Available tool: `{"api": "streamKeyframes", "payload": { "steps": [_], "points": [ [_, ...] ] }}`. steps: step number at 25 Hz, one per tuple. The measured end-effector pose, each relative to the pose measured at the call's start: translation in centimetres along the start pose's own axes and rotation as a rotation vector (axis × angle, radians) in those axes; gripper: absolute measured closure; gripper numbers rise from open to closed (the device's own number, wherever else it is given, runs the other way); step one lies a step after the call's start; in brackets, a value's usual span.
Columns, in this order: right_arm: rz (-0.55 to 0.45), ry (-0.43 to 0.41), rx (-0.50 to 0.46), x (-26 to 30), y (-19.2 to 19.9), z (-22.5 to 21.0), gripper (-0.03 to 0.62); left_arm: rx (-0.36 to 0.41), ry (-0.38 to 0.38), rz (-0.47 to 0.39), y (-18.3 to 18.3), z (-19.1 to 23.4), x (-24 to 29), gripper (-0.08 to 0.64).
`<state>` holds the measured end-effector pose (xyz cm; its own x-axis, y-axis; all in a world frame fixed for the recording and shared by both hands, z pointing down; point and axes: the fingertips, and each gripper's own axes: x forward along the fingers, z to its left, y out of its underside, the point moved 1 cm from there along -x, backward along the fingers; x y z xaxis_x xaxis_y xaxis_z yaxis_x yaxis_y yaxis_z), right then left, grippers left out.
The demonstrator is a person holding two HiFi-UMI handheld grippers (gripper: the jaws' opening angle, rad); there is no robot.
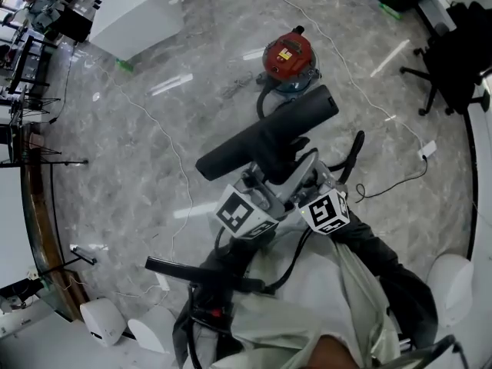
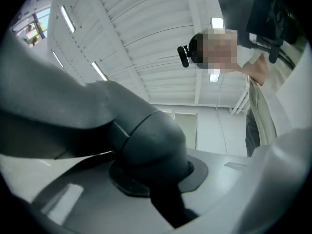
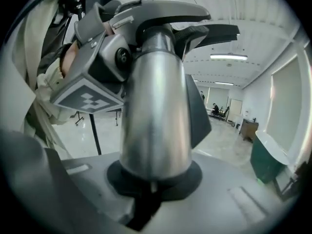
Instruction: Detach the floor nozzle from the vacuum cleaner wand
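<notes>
Black, the floor nozzle [image 1: 265, 135] is held slanted above the floor [image 1: 146, 152] before the person [image 1: 307, 317], long axis from near-left to far-right, left gripper [image 2: 158, 182] clenched on its neck [image 2: 146, 140], right gripper [image 3: 152, 182] clenched on the steel wand [image 3: 156, 111], while the yellow label [image 1: 284, 53] on the red canister [image 1: 296, 61] is too small to read.

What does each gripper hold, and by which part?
Left gripper: black plastic floor nozzle, by its neck. Right gripper: silver metal wand, near the joint.
</notes>
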<state>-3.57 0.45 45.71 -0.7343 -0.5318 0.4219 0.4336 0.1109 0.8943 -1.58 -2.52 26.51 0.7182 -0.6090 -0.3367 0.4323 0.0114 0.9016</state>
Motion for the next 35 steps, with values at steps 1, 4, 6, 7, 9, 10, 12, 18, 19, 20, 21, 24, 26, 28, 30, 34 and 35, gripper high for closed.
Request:
{"api": "streamKeyframes", "payload": {
  "steps": [1, 4, 6, 7, 9, 10, 12, 18, 19, 20, 21, 24, 26, 28, 30, 34, 35],
  "points": [
    [0.005, -0.015, -0.005, -0.1, 0.3, 0.0, 0.552, 0.003, 0.004, 0.001, 0.2, -0.1, 0.0, 0.483],
    [-0.006, -0.151, -0.036, -0.7, 0.8, 0.9, 0.551, -0.015, 0.13, 0.008, 0.7, -1.6, -0.4, 0.483],
    [-0.033, -0.296, -0.051, -1.4, 0.7, 2.0, 0.551, -0.028, 0.25, 0.017, 1.1, -3.0, -0.8, 0.484],
    [-0.043, -0.372, -0.053, -1.9, 0.7, 2.6, 0.551, -0.027, 0.301, 0.016, 1.2, -3.6, -0.9, 0.483],
    [-0.044, -0.486, -0.053, -2.8, 0.9, 3.3, 0.551, -0.022, 0.382, 0.024, 1.5, -4.8, -1.0, 0.483],
    [-0.046, -0.522, -0.049, -3.1, 0.9, 3.6, 0.551, -0.023, 0.418, 0.032, 1.7, -5.3, -1.1, 0.483],
    [-0.06, -0.555, -0.034, -3.2, 0.8, 4.0, 0.551, -0.03, 0.476, 0.045, 1.8, -5.7, -1.2, 0.483],
    [-0.026, -0.322, 0.033, -0.7, 0.7, 2.0, 0.552, -0.03, 0.211, 0.018, 1.3, -1.6, 0.1, 0.485],
    [-0.017, -0.247, 0.031, -0.3, 0.7, 1.3, 0.552, -0.025, 0.136, 0.014, 1.1, -0.8, 0.4, 0.484],
    [-0.006, -0.172, 0.028, 0.0, 0.7, 0.7, 0.551, -0.023, 0.067, 0.016, 1.1, 0.0, 0.5, 0.485],
    [0.007, -0.105, 0.024, 0.2, 0.7, 0.1, 0.552, -0.023, 0.01, 0.021, 1.1, 0.6, 0.5, 0.485],
    [0.027, -0.008, 0.017, 0.0, 1.2, -0.7, 0.551, -0.02, -0.038, 0.027, 1.4, 0.9, 0.6, 0.484],
    [0.021, -0.038, 0.003, -0.2, 1.2, -0.3, 0.551, -0.021, 0.036, 0.016, 1.2, 0.0, 0.4, 0.483],
    [0.015, -0.124, -0.022, -0.5, 1.2, 0.5, 0.549, -0.032, 0.144, 0.009, 1.2, -1.1, -0.2, 0.483],
    [0.004, -0.258, -0.043, -1.2, 1.4, 1.8, 0.549, -0.04, 0.256, 0.013, 1.5, -2.5, -1.0, 0.485],
    [-0.033, -0.553, -0.04, -3.1, 1.5, 4.3, 0.549, -0.029, 0.435, 0.028, 1.9, -5.3, -1.8, 0.485],
    [-0.044, -0.599, -0.029, -3.3, 1.3, 4.8, 0.549, -0.033, 0.467, 0.035, 2.0, -5.6, -1.9, 0.485]
  ]
}}
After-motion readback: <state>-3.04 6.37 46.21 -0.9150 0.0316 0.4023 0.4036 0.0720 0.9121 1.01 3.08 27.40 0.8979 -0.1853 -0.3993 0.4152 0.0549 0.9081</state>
